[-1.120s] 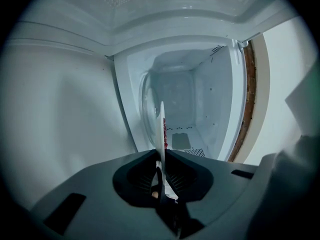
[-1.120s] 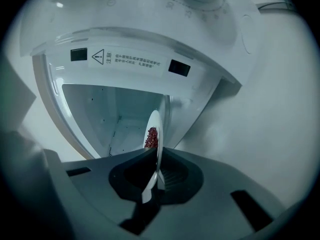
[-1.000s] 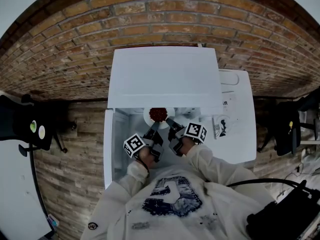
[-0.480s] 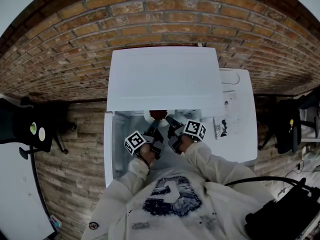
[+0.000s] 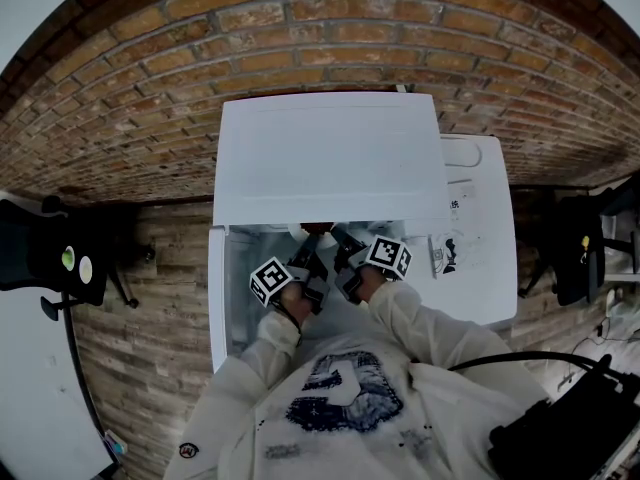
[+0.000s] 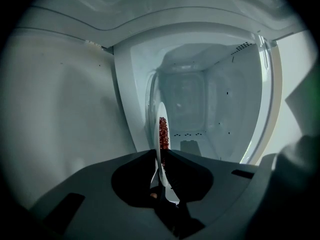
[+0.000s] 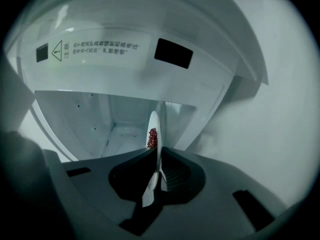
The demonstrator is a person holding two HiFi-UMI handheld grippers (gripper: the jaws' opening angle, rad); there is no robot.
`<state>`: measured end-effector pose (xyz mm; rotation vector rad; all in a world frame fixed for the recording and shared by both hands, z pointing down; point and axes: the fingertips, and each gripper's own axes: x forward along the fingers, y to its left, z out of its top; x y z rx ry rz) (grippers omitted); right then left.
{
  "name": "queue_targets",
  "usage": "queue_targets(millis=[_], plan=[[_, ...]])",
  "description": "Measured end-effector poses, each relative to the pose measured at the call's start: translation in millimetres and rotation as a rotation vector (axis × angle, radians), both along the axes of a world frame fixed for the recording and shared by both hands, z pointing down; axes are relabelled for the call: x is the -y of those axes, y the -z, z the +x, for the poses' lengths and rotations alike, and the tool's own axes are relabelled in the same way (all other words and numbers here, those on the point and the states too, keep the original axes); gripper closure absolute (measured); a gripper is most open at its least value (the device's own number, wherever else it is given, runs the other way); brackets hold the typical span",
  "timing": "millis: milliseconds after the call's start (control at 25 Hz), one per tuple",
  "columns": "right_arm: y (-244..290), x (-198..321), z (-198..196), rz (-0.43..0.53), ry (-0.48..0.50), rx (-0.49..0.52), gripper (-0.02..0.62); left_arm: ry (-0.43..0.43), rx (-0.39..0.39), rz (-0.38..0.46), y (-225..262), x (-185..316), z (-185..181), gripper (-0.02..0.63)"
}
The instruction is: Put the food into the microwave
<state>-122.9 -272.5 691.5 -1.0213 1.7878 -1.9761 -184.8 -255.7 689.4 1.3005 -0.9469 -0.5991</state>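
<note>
At the microwave (image 5: pixel 330 158) mouth, left claw (image 6: pixel 160 153) and right claw (image 7: pixel 157 149) clamp a round plate (image 7: pixel 155 124).

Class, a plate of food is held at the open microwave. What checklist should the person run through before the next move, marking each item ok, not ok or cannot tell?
1. The left gripper is shut on the plate rim: ok.
2. The right gripper is shut on the rim too: ok.
3. The food sits piled on the plate: ok.
4. The microwave door stands open: ok.
5. The cavity shows no other dish where seen: ok.
6. The plate is level: cannot tell.
</note>
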Motion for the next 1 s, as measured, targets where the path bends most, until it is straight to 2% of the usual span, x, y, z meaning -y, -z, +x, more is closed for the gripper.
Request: queue_targets(millis=[240, 360, 600, 720, 1000], plan=[[2.7, 0.7, -0.6, 0.012, 0.000, 0.007, 0.565, -0.009, 0.004, 0.022, 3.8, 1.9, 3.5, 0.513], [3.9, 0.9, -0.6, 0.017, 0.002, 0.005, 0.514, -0.026, 0.012, 0.026, 5.2, 1.6, 5.7, 0.482], [7.4, -3.5, 2.3, 0.014, 0.001, 0.020, 0.508, -0.041, 0.011, 0.039, 10.9, -4.9, 8.9, 0.477], [10.7, -8.7, 2.4, 0.012, 0.006, 0.034, 0.508, -0.050, -0.020, 0.072, 17.3, -9.1, 13.9, 0.477], [9.0, -25.2, 7.1, -0.013, 0.008, 0.047, 0.508, -0.039, 0.003, 0.026, 10.4, -27.3, 9.8, 0.479]])
